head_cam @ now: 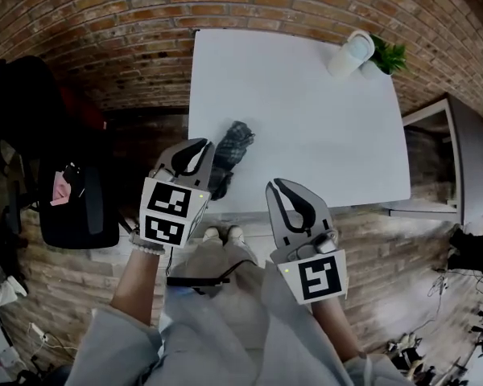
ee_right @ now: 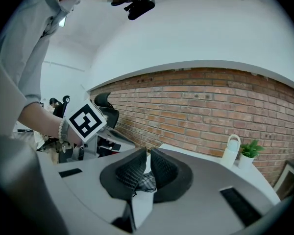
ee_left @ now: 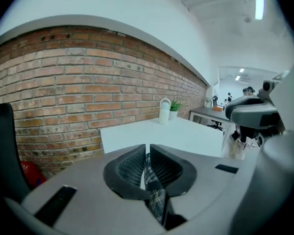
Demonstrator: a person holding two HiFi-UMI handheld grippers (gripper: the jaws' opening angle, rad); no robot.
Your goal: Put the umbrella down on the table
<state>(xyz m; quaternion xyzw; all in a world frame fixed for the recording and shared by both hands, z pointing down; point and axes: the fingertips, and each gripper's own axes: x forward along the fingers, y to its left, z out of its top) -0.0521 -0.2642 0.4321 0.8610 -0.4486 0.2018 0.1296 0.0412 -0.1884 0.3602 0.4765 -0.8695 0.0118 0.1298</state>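
The folded, checked umbrella [head_cam: 232, 149] lies on the white counter [head_cam: 322, 127], just beside the tips of the left hand-held gripper [head_cam: 201, 147] and on their right, close to the counter's near left corner. That gripper's jaws stand almost together, with only a slit between them. A strip of checked cloth shows in the slit, probably something lying below rather than gripped. The right hand-held gripper [head_cam: 277, 186] is off the counter's near edge, well apart from the umbrella, its jaws likewise drawn together. Far beyond both, a white bottle [head_cam: 350, 55] and a small plant [head_cam: 389, 55] stand side by side.
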